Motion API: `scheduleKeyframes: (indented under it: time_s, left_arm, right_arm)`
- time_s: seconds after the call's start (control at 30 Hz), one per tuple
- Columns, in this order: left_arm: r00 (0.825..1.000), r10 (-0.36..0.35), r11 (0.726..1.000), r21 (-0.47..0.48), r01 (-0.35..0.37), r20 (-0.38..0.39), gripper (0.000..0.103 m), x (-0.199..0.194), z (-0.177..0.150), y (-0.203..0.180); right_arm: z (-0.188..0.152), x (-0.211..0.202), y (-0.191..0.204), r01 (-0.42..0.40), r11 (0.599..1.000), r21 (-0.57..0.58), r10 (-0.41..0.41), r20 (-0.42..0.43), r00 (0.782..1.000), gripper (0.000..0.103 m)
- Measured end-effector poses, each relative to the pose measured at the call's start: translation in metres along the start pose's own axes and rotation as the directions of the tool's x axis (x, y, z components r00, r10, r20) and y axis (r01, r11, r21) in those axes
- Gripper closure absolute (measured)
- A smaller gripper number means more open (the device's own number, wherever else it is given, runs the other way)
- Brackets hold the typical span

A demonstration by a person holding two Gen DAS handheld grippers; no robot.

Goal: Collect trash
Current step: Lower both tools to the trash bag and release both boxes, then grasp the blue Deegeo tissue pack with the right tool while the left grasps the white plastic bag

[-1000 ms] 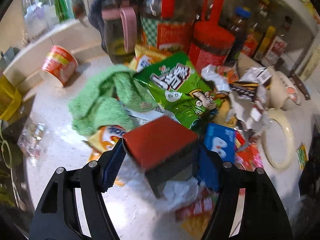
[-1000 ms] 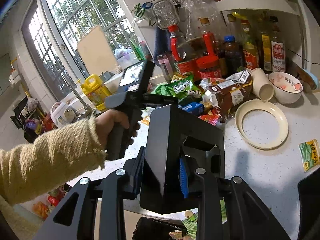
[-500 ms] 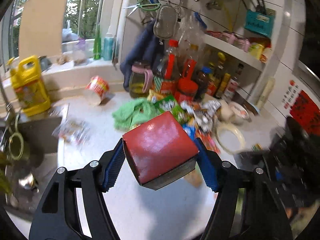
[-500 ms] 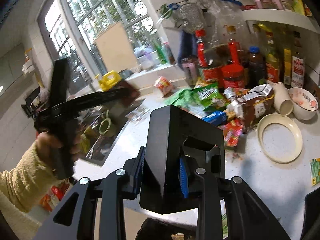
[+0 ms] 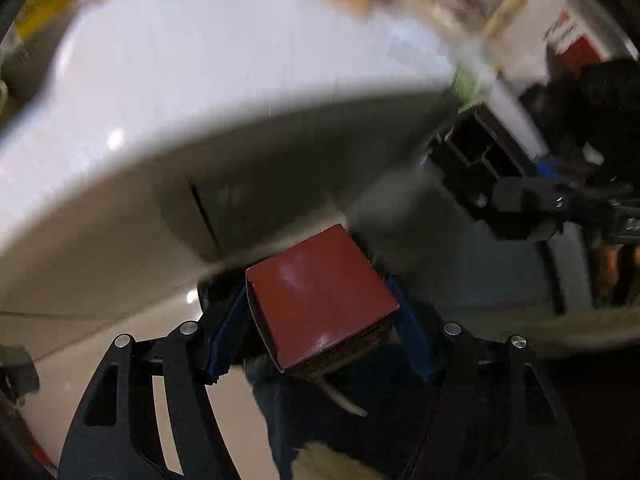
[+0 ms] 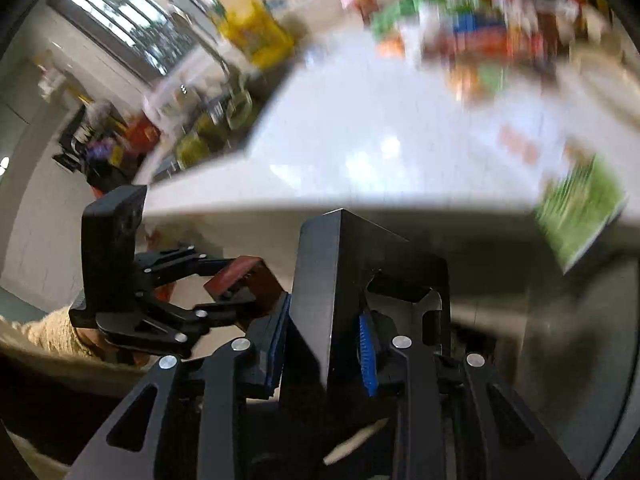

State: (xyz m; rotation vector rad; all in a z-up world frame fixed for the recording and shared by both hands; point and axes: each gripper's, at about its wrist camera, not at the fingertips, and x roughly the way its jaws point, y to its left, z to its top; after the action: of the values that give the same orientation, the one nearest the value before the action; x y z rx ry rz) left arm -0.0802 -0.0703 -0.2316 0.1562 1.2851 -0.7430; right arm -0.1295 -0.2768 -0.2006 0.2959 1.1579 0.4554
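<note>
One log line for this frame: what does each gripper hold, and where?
left gripper: shut on red box | right gripper: shut on black box | both below countertop edge | view: blurred

A small red-topped box with dark sides sits tilted between the blue pads of the left gripper, one corner pointing away, held in the air below the edge of the white table. A black box, matte with a cut-out flap on one face, stands upright, clamped in the right gripper, just beside the red one, also below the table edge.
</note>
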Motion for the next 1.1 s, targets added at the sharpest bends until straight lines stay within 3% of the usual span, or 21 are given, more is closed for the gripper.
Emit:
scheduleKeyframes:
  time_s: [0.1,0.17,0.2,0.23,0.27,0.33,0.47,0.53,0.6,0.7,0.77,0.9,0.93,1.1]
  left_arm:
    - [0.994,0.015,1.000,0.022,-0.013,-0.106,0.037,0.051,-0.013,0.006]
    - [0.989,0.022,1.000,0.016,-0.020,-0.146,0.037,0.075,-0.015,0.010]
    - [0.987,0.031,0.999,0.024,-0.028,-0.159,0.033,0.082,-0.015,0.010]
    - [0.984,0.072,0.997,0.043,-0.066,-0.165,0.029,0.089,-0.013,0.009]
    - [0.983,0.081,0.996,0.050,-0.073,-0.162,0.022,0.089,-0.013,0.008]
    - [0.988,0.069,0.997,0.049,-0.063,-0.141,0.022,0.082,-0.008,0.006]
    - [0.998,0.040,0.999,0.007,-0.040,-0.049,0.016,0.047,-0.002,0.007]
    - [1.000,0.015,1.000,-0.023,-0.014,0.016,0.016,0.022,0.003,0.011]
    - [0.997,0.017,0.999,-0.039,-0.014,0.079,0.015,0.001,0.012,0.012]
    - [0.986,0.039,0.998,-0.053,-0.030,0.164,0.014,-0.024,0.024,0.013]
    - [0.977,0.049,0.997,-0.074,-0.035,0.206,0.014,-0.036,0.028,0.014]
    - [0.967,0.066,0.990,-0.140,-0.032,0.245,0.014,-0.045,0.021,0.021]
    - [0.966,0.071,0.988,-0.152,-0.033,0.248,0.014,-0.046,0.019,0.024]
    - [0.963,0.117,0.974,-0.217,-0.064,0.244,0.014,-0.054,0.000,0.040]
  right_arm:
    - [-0.022,0.044,-0.020,0.052,0.998,0.039,-0.048,-0.095,0.994,0.069]
    - [-0.032,0.066,-0.034,0.082,0.994,0.070,-0.071,-0.148,0.986,0.049]
    - [-0.037,0.073,-0.041,0.123,0.989,0.087,-0.109,-0.151,0.983,0.029]
    - [-0.041,0.078,-0.047,0.142,0.984,0.104,-0.124,-0.157,0.980,0.026]
    - [-0.042,0.079,-0.051,0.149,0.981,0.127,-0.127,-0.164,0.978,0.024]
    - [-0.041,0.070,-0.050,0.152,0.978,0.142,-0.132,-0.137,0.982,0.013]
    - [-0.026,0.031,-0.035,0.113,0.988,0.109,-0.110,-0.031,0.993,0.009]
    - [-0.003,-0.001,-0.025,0.066,0.993,0.095,-0.072,0.068,0.995,0.008]
    - [0.029,-0.032,-0.020,0.027,0.997,0.077,-0.041,0.191,0.981,0.005]
    - [0.087,-0.069,-0.024,-0.012,0.996,0.091,-0.020,0.342,0.939,0.005]
    - [0.131,-0.079,-0.035,0.014,0.989,0.145,-0.072,0.403,0.912,0.005]
    - [0.215,-0.066,-0.067,0.138,0.960,0.245,-0.235,0.428,0.873,0.005]
    - [0.240,-0.055,-0.074,0.153,0.950,0.274,-0.260,0.412,0.873,0.005]
    - [0.303,-0.009,-0.109,0.250,0.902,0.352,-0.368,0.322,0.872,0.005]
